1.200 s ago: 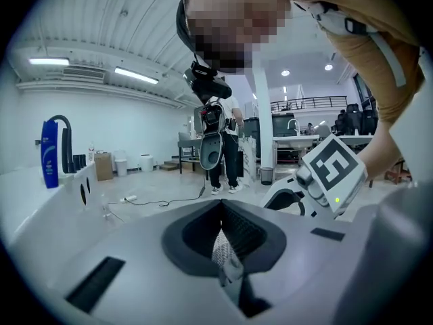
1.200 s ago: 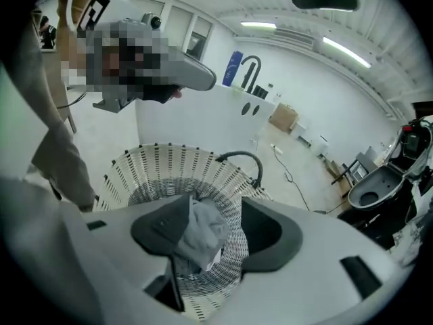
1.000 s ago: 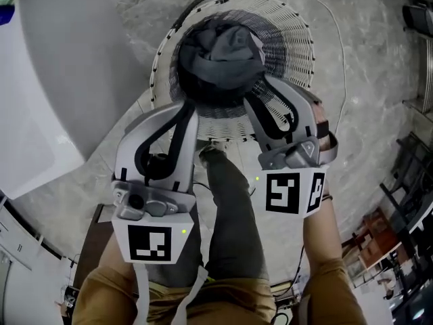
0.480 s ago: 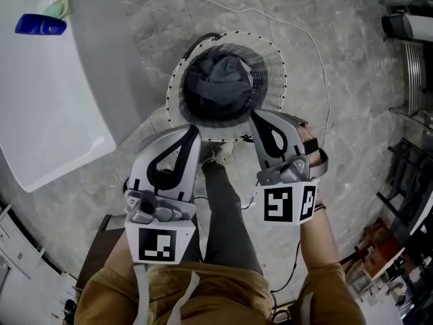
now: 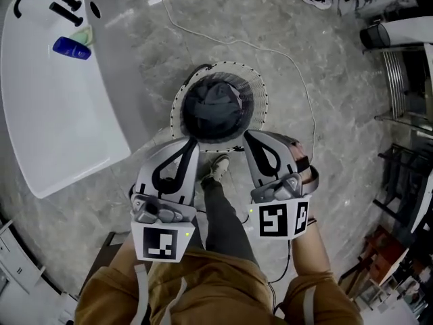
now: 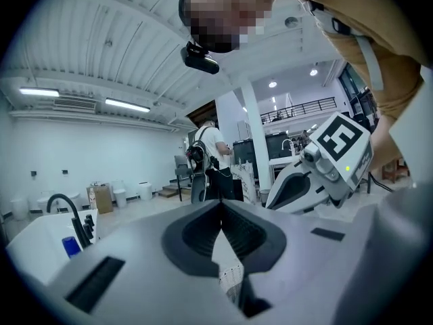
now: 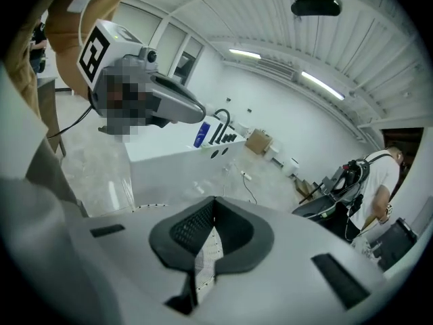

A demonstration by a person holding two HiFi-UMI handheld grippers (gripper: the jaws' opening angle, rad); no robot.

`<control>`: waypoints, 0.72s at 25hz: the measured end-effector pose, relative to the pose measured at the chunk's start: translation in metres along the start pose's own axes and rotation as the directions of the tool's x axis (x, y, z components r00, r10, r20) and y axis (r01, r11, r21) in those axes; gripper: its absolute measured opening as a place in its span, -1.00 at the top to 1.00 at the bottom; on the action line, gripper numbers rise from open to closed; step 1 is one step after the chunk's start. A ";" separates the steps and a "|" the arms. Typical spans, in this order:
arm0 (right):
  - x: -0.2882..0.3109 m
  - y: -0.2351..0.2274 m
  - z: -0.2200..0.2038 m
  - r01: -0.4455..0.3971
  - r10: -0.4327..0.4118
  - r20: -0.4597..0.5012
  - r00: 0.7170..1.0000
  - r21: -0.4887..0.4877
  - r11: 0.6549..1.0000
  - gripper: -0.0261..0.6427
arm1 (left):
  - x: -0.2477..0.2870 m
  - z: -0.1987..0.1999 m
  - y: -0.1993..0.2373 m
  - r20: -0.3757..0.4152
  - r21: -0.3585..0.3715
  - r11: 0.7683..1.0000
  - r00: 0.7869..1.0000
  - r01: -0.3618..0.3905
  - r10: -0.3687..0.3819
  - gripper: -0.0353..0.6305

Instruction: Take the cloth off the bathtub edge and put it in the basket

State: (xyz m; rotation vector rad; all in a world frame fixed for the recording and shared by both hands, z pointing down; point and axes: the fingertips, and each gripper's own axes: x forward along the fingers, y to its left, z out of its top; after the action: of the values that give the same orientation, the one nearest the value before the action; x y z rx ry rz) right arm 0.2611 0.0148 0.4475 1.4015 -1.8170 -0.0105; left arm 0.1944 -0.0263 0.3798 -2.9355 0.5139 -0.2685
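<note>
On the left gripper (image 5: 193, 141) the jaws were closed tip to tip, with nothing between them. The right gripper (image 5: 247, 135) was the same, closed and empty. Just beyond both tips, the dark grey cloth (image 5: 215, 107) lay bunched inside the white wire basket (image 5: 258, 91), well apart from the bathtub (image 5: 61, 114).

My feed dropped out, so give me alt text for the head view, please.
Seen from above, a dark grey cloth lies bunched inside a white wire basket on the grey floor. The left gripper and right gripper hang shut and empty by its near rim; a white bathtub sits at left.
</note>
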 end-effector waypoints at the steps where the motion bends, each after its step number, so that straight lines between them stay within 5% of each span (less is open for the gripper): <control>1: -0.009 -0.006 0.006 0.011 -0.011 0.003 1.000 0.002 1.000 0.90 | -0.002 0.009 0.000 0.004 0.003 1.000 1.000 0.000 -0.001 0.87; 18: -0.142 -0.068 0.088 0.103 -0.104 0.010 0.995 0.010 0.995 0.90 | -0.043 0.170 0.009 0.093 0.082 0.997 0.996 0.003 -0.011 0.87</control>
State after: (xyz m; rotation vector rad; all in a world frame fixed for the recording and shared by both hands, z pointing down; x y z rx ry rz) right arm 0.2689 0.0636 0.2745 1.5038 -1.7535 -0.0630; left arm 0.1855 0.0000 0.2067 -2.8548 0.4679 -0.1490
